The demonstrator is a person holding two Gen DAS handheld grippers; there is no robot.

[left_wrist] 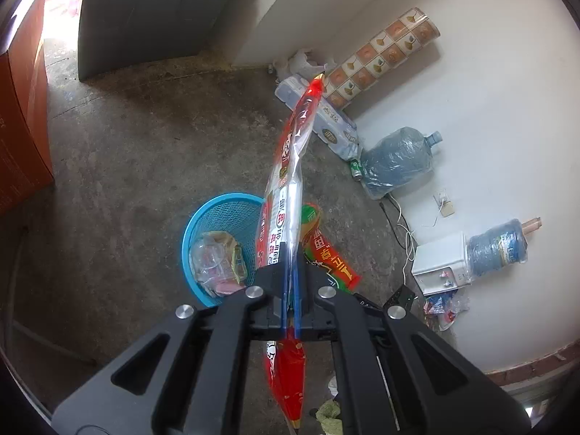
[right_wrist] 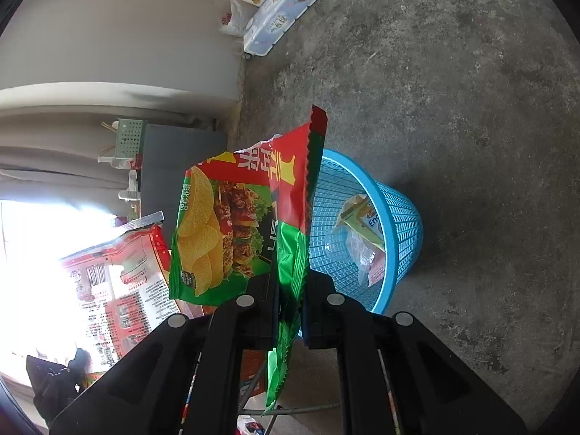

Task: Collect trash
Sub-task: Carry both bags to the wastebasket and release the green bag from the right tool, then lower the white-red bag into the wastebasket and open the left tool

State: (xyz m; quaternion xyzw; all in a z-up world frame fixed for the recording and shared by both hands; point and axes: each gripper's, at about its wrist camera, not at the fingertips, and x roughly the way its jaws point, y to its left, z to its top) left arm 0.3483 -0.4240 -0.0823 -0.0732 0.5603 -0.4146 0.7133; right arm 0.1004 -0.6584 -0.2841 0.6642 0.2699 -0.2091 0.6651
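Note:
My left gripper [left_wrist: 290,282] is shut on a long red and clear snack bag [left_wrist: 290,166], held edge-on above the right rim of a blue mesh basket [left_wrist: 203,217]. The basket stands on the concrete floor and holds clear plastic and wrappers. My right gripper [right_wrist: 290,301] is shut on a green and red chip bag [right_wrist: 232,224], held just left of the same basket [right_wrist: 395,224]. The chip bag also shows in the left wrist view [left_wrist: 326,253], right of the red bag. The red bag shows at the left in the right wrist view [right_wrist: 119,275].
Along the white wall lie a patterned roll [left_wrist: 380,54], a tissue pack [left_wrist: 326,123], two wrapped water jugs [left_wrist: 398,156], a white dispenser [left_wrist: 438,264] and cables. A grey cabinet [left_wrist: 145,18] stands at the back, an orange box [left_wrist: 21,116] on the left.

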